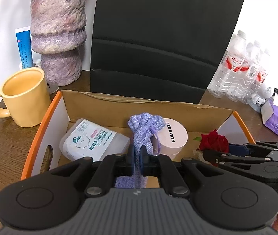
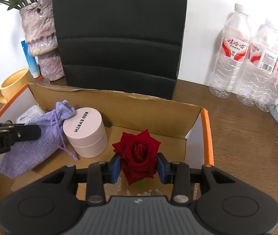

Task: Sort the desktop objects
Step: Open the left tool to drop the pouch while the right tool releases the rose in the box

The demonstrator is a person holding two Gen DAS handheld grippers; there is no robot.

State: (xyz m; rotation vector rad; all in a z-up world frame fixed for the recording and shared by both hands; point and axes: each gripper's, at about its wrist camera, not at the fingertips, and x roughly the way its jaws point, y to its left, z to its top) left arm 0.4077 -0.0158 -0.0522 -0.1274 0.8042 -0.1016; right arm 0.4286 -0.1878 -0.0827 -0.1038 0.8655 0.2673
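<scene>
A cardboard box with orange edges [image 1: 109, 107] [image 2: 206, 135] sits on the wooden desk. My left gripper [image 1: 138, 156] is shut on a purple knitted drawstring pouch [image 1: 141, 135] [image 2: 41, 139] and holds it inside the box. My right gripper [image 2: 139, 167] is shut on a red rose [image 2: 139, 152] [image 1: 214, 142], held over the right part of the box. A pink round "RED EARTH" tin [image 1: 175, 137] [image 2: 85, 131] and a white wet-wipes pack [image 1: 92, 141] [image 2: 30, 114] lie in the box.
A yellow mug [image 1: 24, 96] stands left of the box, with a purple vase [image 1: 58, 31] and a blue tube [image 1: 24, 47] behind it. A black bag [image 1: 158, 39] stands behind the box. Water bottles [image 2: 232, 51] and a purple tissue pack [image 1: 277, 121] are at the right.
</scene>
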